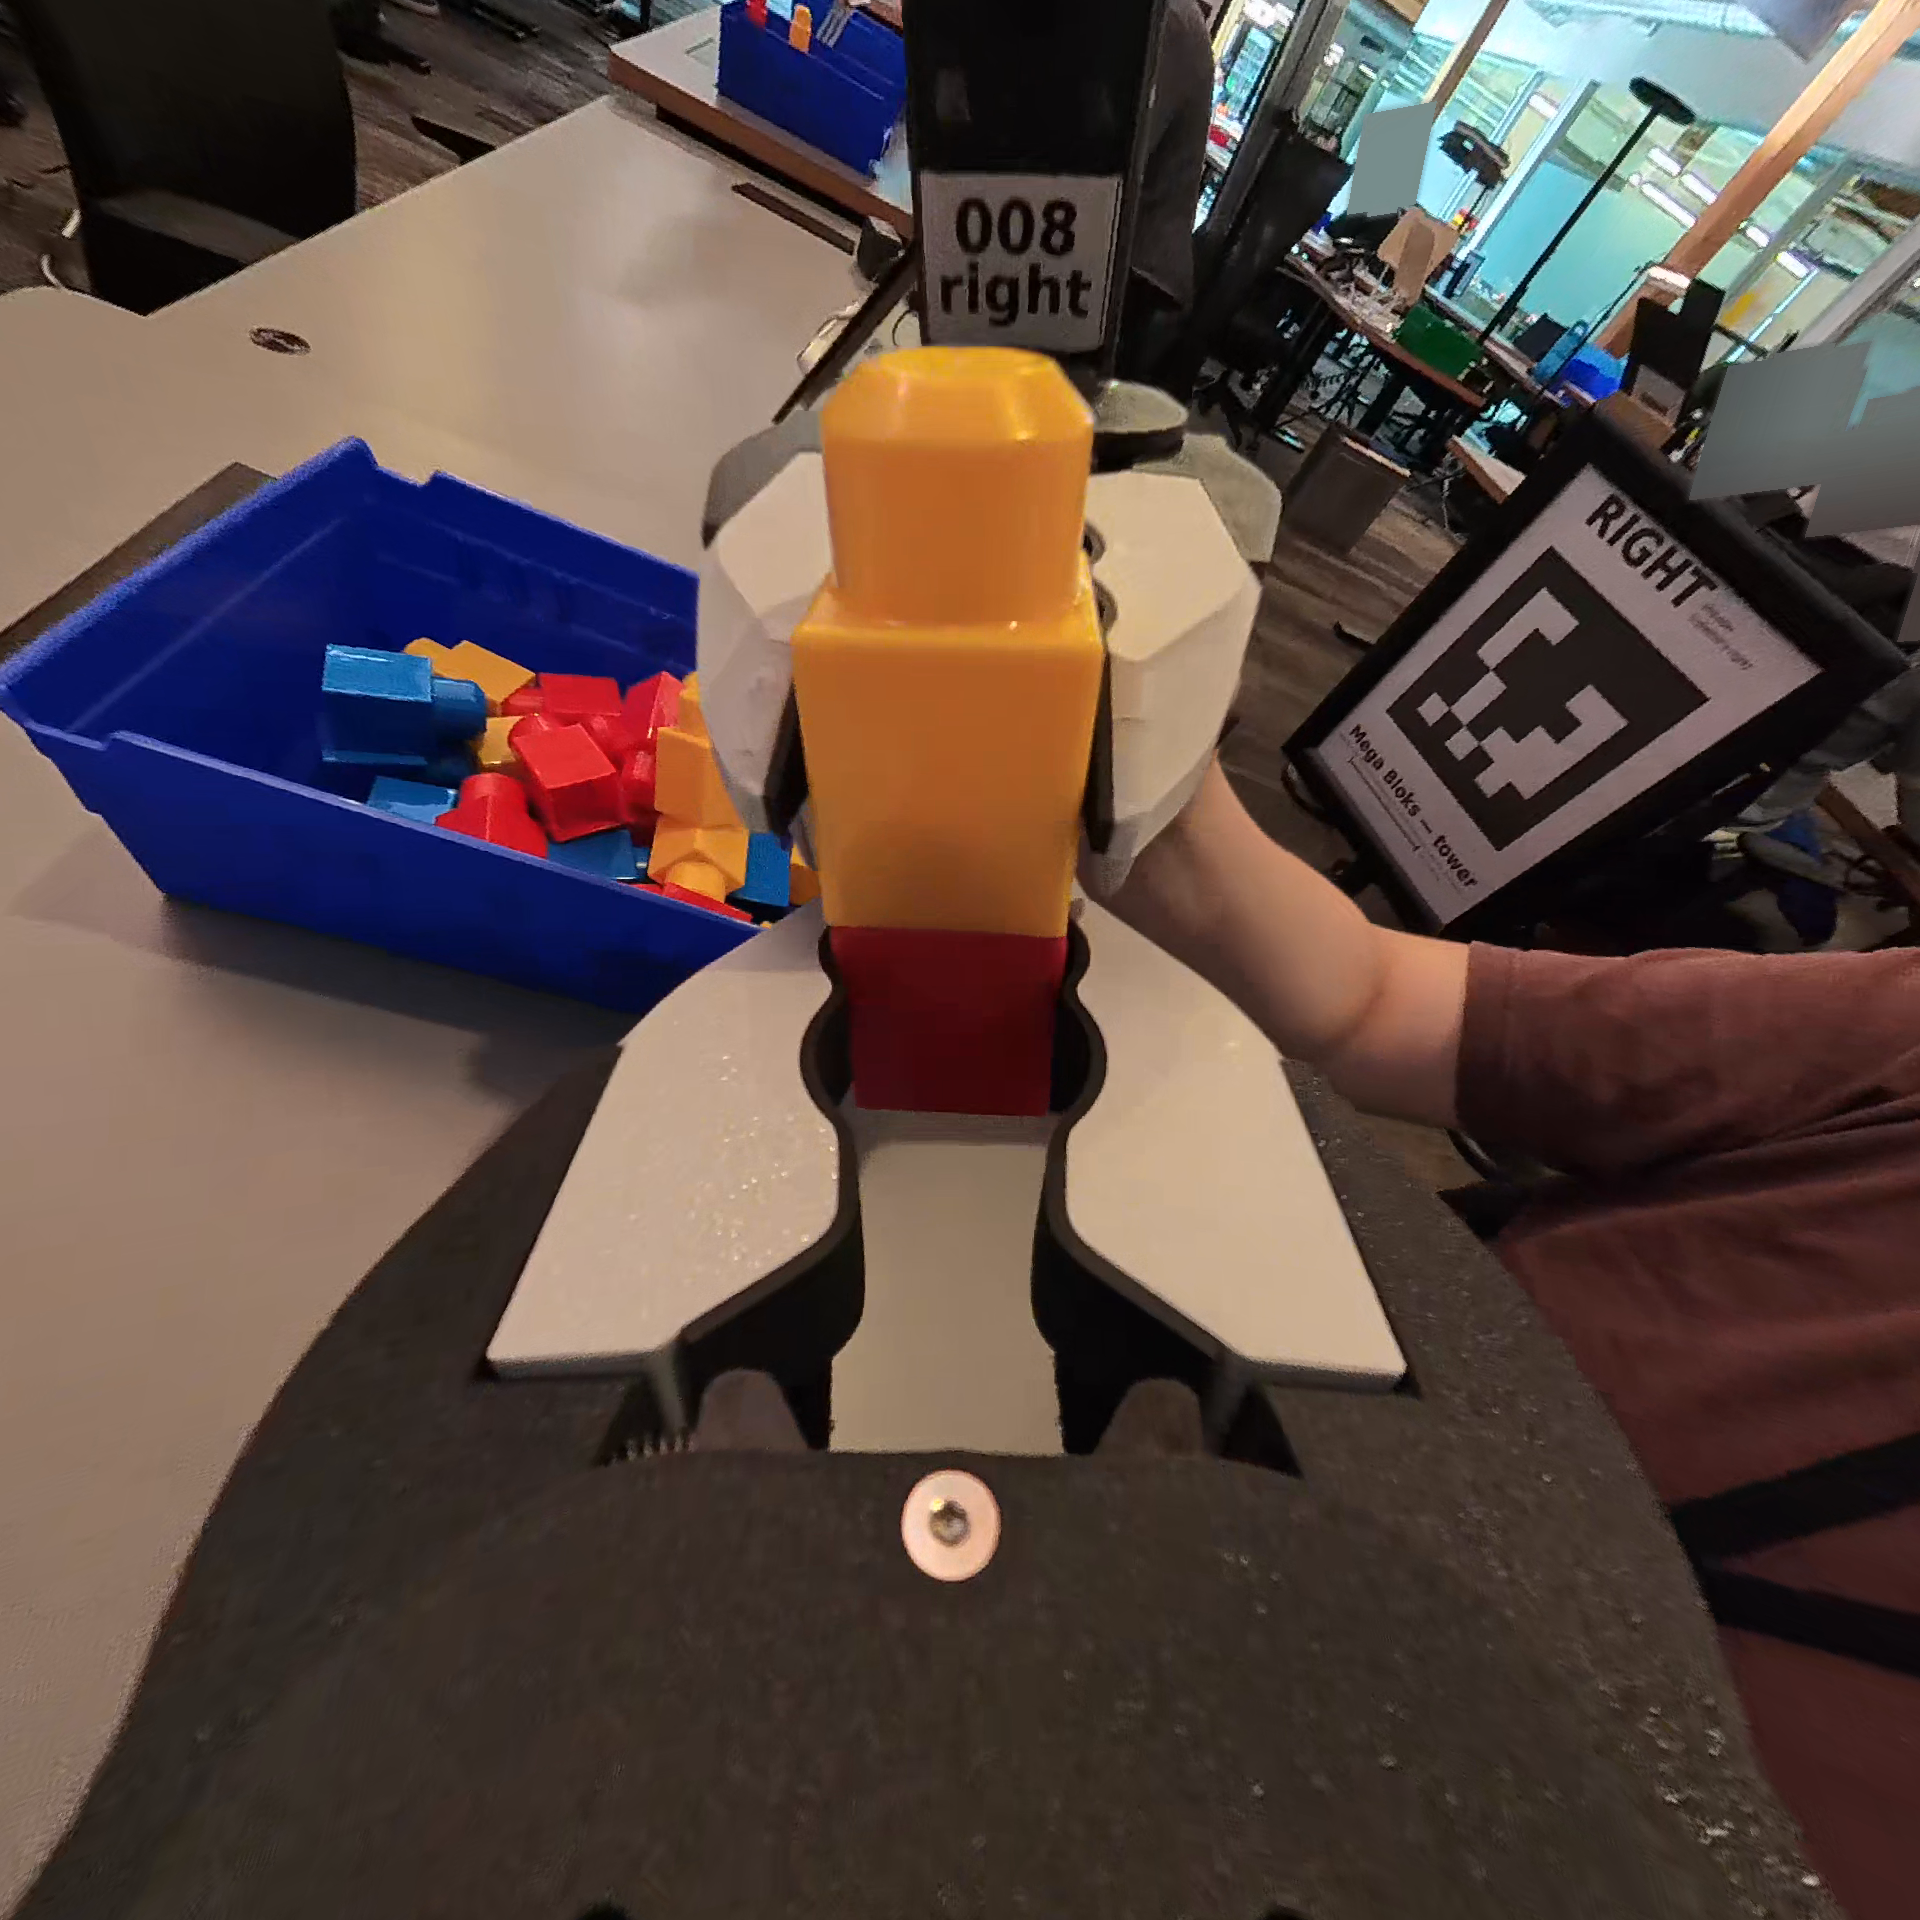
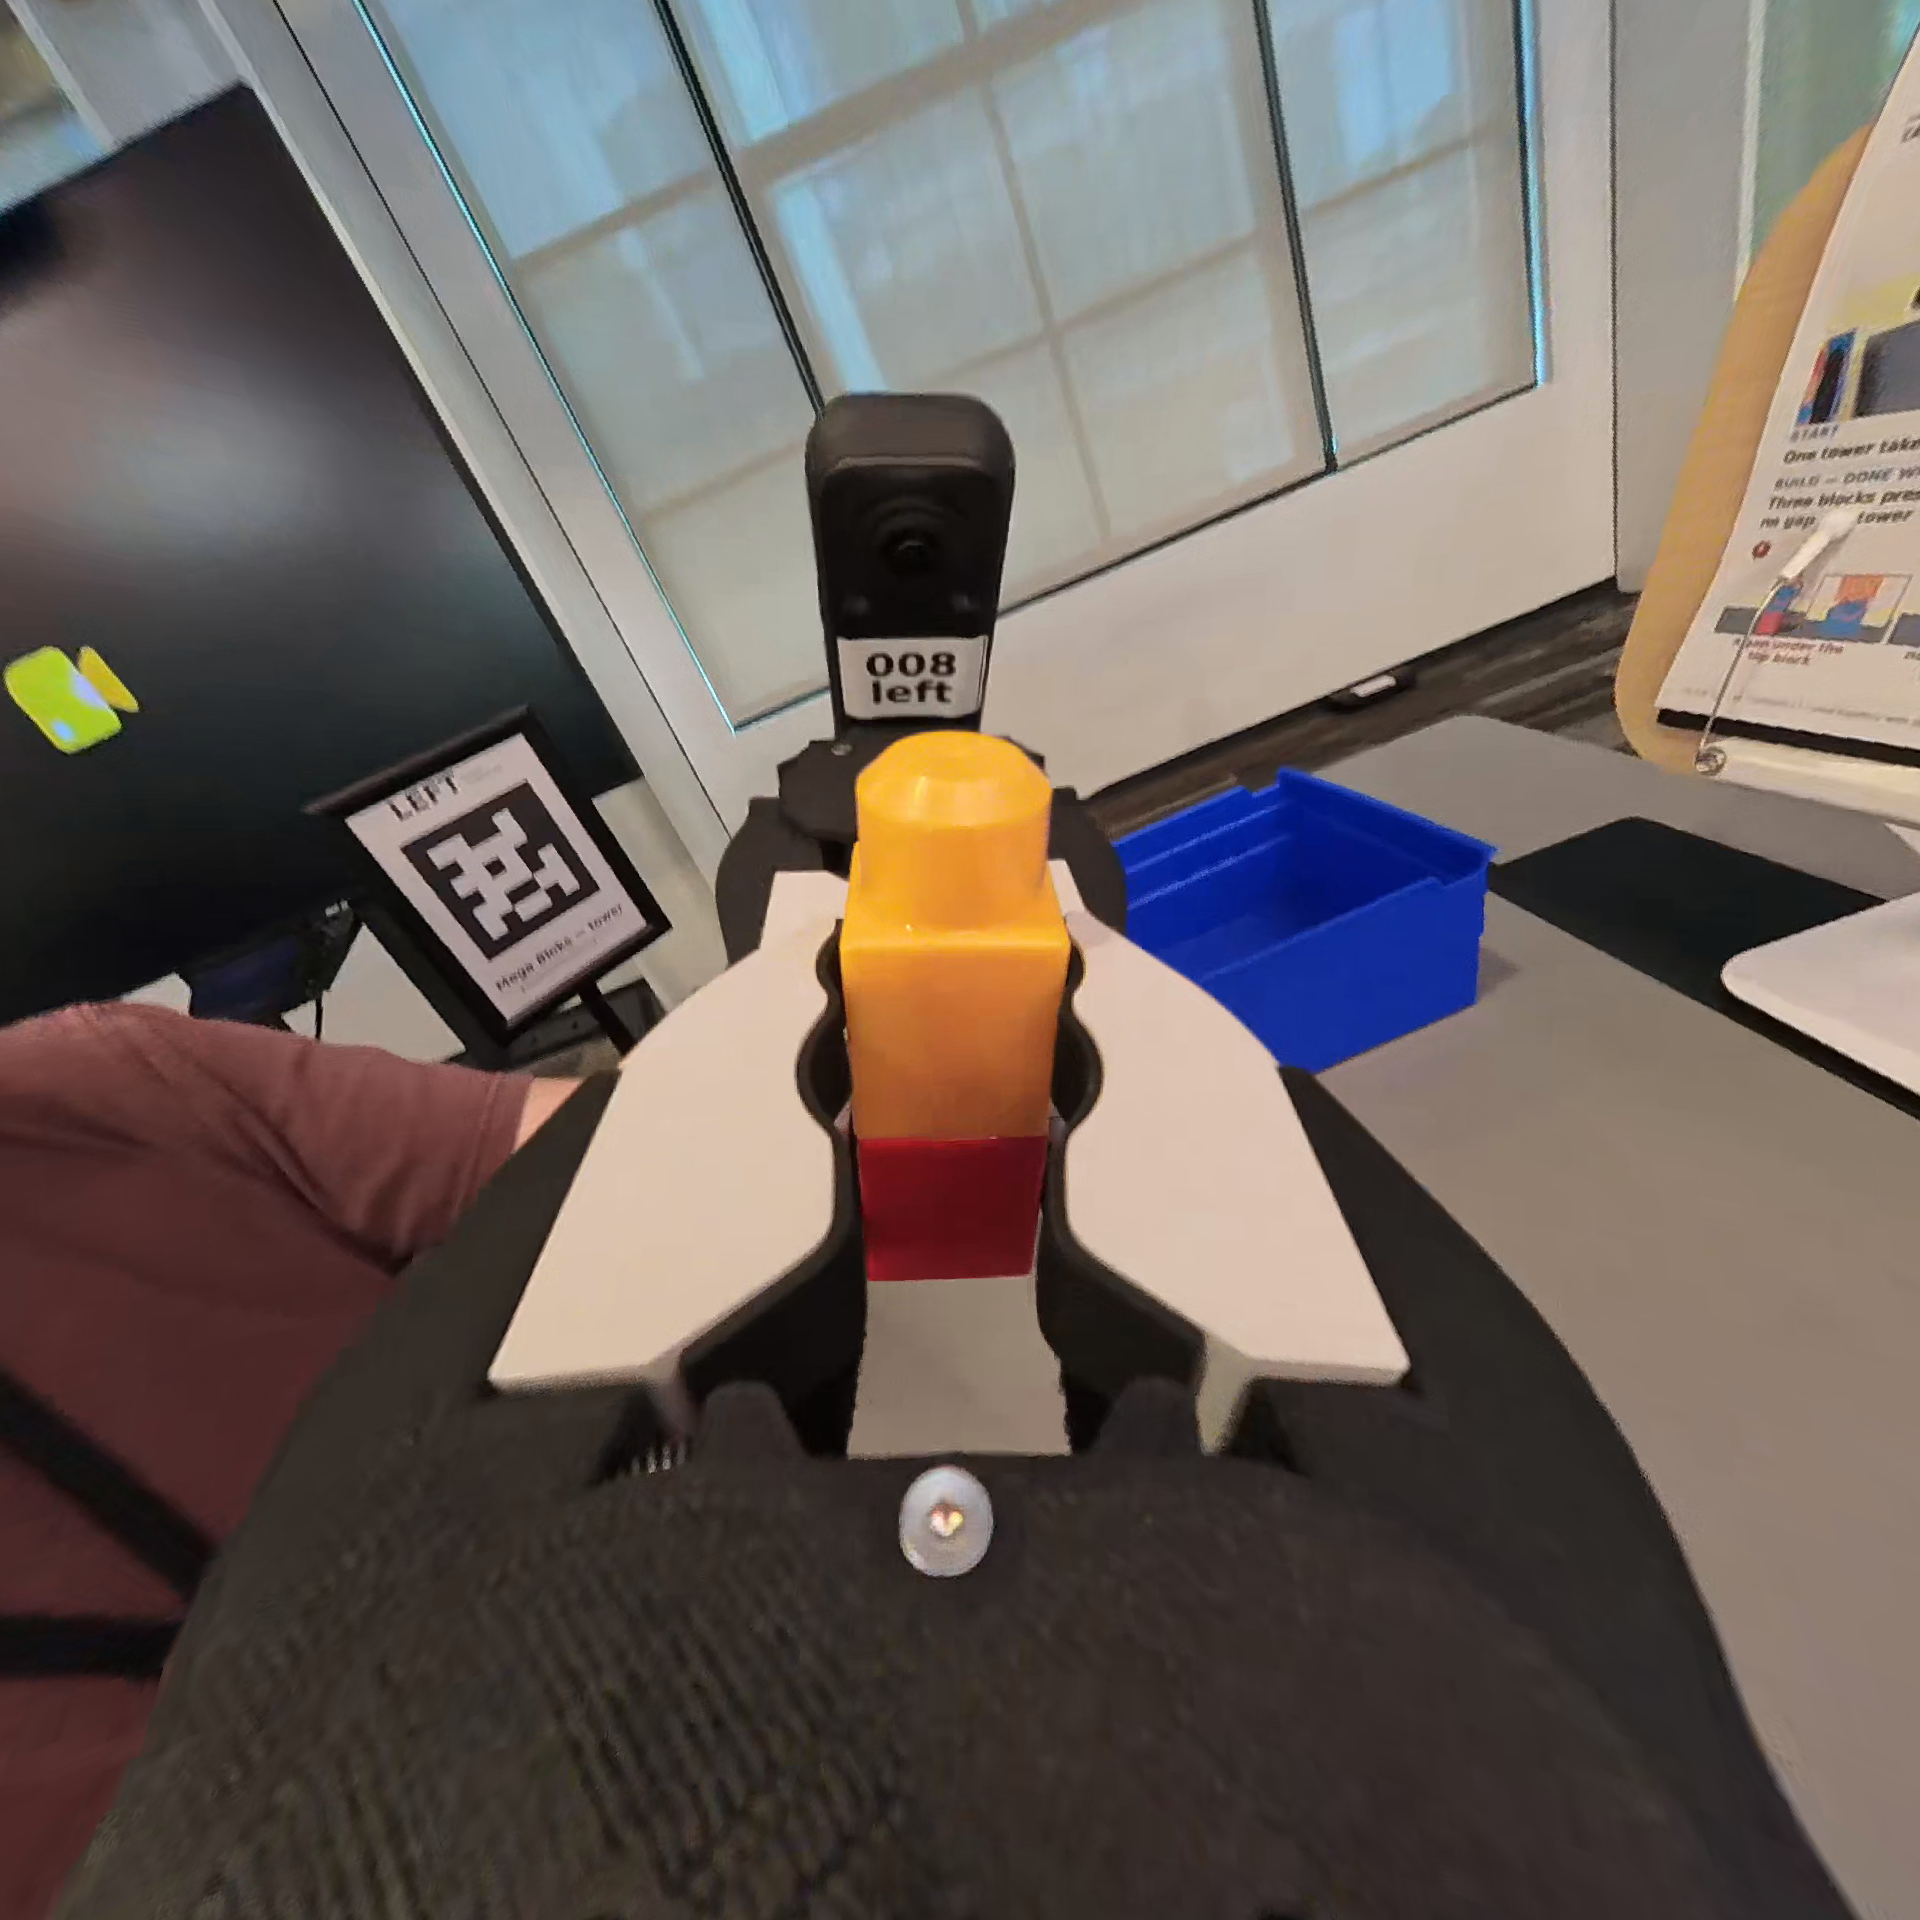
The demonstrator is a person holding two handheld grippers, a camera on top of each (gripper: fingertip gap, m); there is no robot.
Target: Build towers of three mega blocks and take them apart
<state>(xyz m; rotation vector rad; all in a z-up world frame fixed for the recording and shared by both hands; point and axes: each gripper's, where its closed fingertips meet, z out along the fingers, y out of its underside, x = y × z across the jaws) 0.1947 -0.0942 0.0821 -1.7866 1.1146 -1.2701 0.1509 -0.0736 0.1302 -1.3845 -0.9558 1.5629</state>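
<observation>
The mega block stack (image 1: 948, 748), a yellow block (image 1: 948, 727) pressed onto a red block (image 1: 948, 1023), stood upright in mid-air between the two hand-held grippers, above the edge of the grey table (image 1: 436, 343). In the left wrist view, the left hand-held gripper (image 1: 948, 1023) had its white fingers (image 1: 717, 1101) closed narrowly on the red block at the bottom, the dark pads pressed against both its sides. Facing it from the far side, the right hand-held gripper (image 1: 948, 727) clamped the yellow block's body, with the round stud standing clear above its fingertips. A person's forearm (image 1: 1299, 935) in a maroon sleeve (image 1: 1683, 1091) reached in from the right. To the left, a blue bin (image 1: 312, 862) sat on the table, holding loose red, yellow and blue blocks (image 1: 561, 769). A framed marker sign (image 1: 1558, 707) stood on the right.

In the right wrist view, the right hand-held gripper (image 2: 951, 1029) gripped the yellow block (image 2: 951, 1018) at a narrow opening, its fingers (image 2: 717, 1091) snug against both sides. The red block (image 2: 948, 1205) showed below it, nearer the camera, between the finger bases. The left hand-held gripper (image 2: 948, 1143) faced in from beyond, mostly hidden behind the stack. A second blue bin (image 2: 1340, 925) lay on the table (image 2: 1558, 1195) to the right, just beyond the fingers. Another framed marker sign (image 2: 499, 883) stood on the left.
</observation>
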